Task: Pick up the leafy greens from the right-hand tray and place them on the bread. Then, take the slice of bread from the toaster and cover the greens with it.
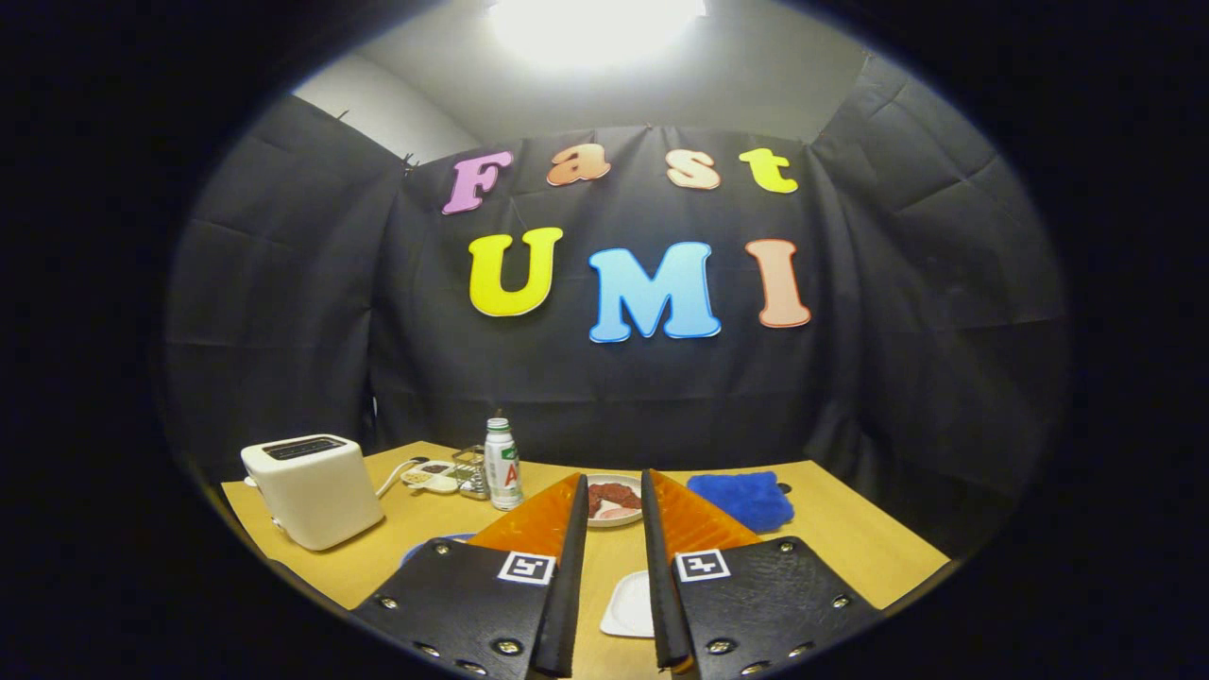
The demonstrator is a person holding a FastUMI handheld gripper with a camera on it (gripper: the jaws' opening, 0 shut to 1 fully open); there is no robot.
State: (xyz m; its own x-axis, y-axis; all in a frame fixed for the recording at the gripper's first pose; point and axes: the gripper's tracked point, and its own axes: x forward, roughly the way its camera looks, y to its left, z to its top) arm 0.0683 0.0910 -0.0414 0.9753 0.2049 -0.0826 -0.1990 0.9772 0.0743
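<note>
My gripper [614, 496] is held above the wooden table [850, 538], open, with nothing between its fingers. A white toaster [312, 488] stands at the table's left side, well left of the fingers; its slots look dark from here. Just beyond the fingertips a round plate [614, 501] holds reddish and pale food. Between the fingers, near their base, lies part of a white tray [631, 604]. A blue rim [430, 543] peeks out left of the left finger. I cannot make out leafy greens or bread.
A white bottle with a green cap [502, 464] stands behind the left finger, next to a small metal rack [469, 472] and a small white dish [431, 475]. A blue cloth [741, 499] lies right of the plate. The table's edges run close on both sides.
</note>
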